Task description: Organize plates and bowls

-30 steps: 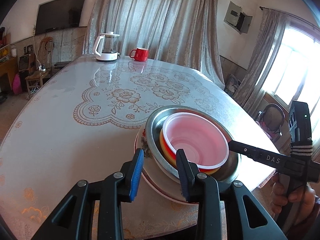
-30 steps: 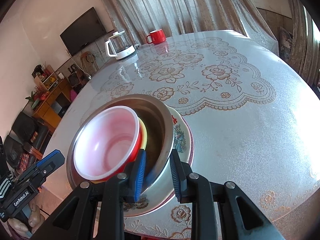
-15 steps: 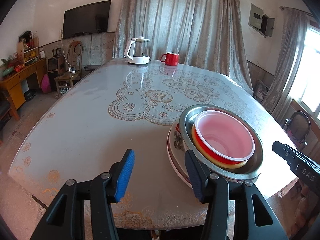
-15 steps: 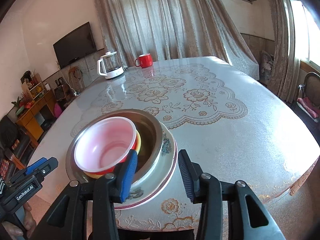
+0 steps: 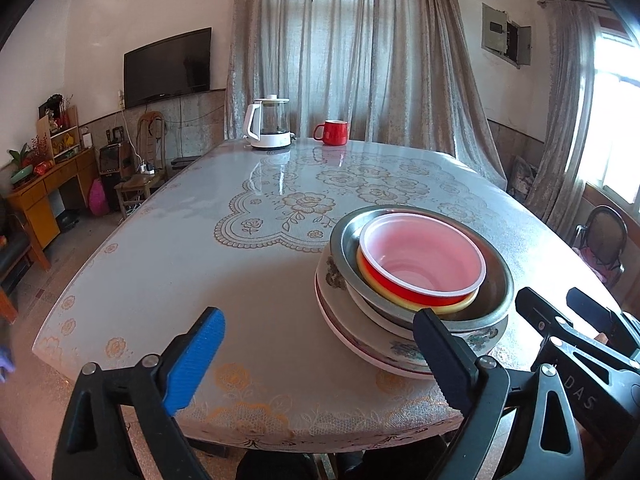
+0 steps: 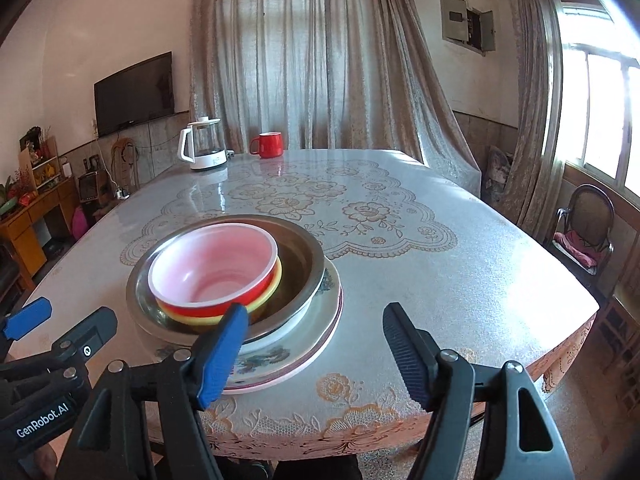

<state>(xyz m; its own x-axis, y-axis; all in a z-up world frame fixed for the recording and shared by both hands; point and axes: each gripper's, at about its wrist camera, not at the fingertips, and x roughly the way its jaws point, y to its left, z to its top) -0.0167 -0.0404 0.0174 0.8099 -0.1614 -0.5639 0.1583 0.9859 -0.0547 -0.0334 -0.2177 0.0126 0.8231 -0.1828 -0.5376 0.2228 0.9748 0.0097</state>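
Observation:
A stack stands near the table's front edge: flowered plates (image 5: 400, 354) (image 6: 288, 354) at the bottom, a steel bowl (image 5: 496, 300) (image 6: 304, 256) on them, then a yellow bowl and a red bowl with a pale pink inside (image 5: 424, 264) (image 6: 216, 268). My left gripper (image 5: 320, 354) is drawn back from the stack, its jaws opening with nothing between them. My right gripper (image 6: 316, 354) is also back at the table edge, jaws opening and empty. Each gripper shows at the edge of the other's view.
A white-based glass kettle (image 5: 270, 128) (image 6: 202, 148) and a red mug (image 5: 332, 133) (image 6: 269, 145) stand at the table's far end. The lace-patterned tablecloth (image 5: 248, 264) covers the table. A chair (image 6: 586, 228) stands by the window on the right.
Both grippers let go of the stack's rim, opened wide and pulled back toward the table's front edge. The stack stayed where it was.

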